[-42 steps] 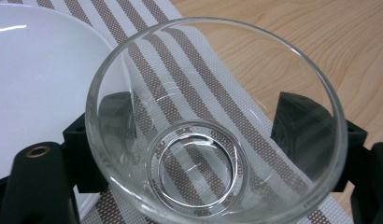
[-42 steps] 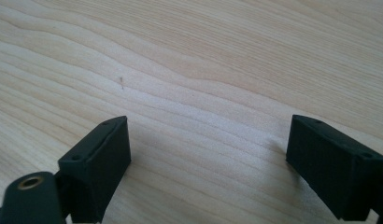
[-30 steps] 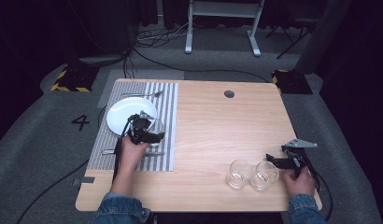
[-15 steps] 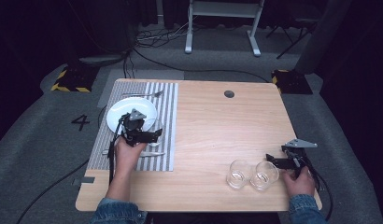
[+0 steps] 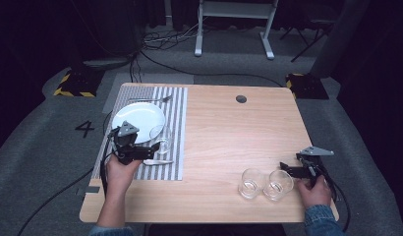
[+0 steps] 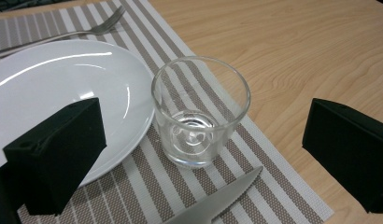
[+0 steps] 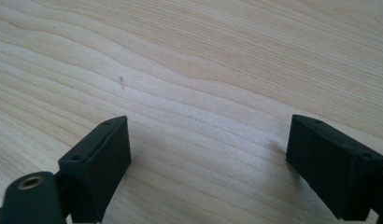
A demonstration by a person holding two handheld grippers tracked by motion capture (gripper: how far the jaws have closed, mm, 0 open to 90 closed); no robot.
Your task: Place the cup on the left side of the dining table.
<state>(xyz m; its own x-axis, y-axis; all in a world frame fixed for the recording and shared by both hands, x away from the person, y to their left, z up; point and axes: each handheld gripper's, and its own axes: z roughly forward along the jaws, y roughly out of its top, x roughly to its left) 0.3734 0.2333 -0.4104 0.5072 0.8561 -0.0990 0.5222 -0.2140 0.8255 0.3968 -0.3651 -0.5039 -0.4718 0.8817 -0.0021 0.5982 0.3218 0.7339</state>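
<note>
On the striped placemat [image 5: 176, 123] at the table's [image 5: 224, 142] left side, the left gripper [image 5: 151, 146] sits low with its jaws spread wide, and the small clear glass [image 6: 199, 112] stands upright and empty between them, touching neither. From the left gripper view the glass rests on the mat just beside the white plate [image 6: 63, 88], so close that I can't tell whether base and rim meet. One jaw block covers part of the plate's near edge. A serrated knife [image 6: 217, 203] pokes in at the bottom, cut off by the frame, handle unseen. A fork [image 6: 82, 30] lies beyond the plate, its handle running out at the left edge.

From the high view the left hand [image 5: 122, 169] grips the tool from behind, and the gripper body hides the plate's near rim and part of the knife.

Over to the right: the right gripper [image 5: 287, 169] rests near the table's right edge, jaws parted wide over bare wood, nothing held; the right gripper view confirms plain wood grain between them. Two more glasses [image 5: 252, 183] stand side by side just ahead of it, seemingly touching each other, the nearer one [image 5: 279, 183] close to the jaw tips. Whether jaw and glass touch is too small to make out.
</note>
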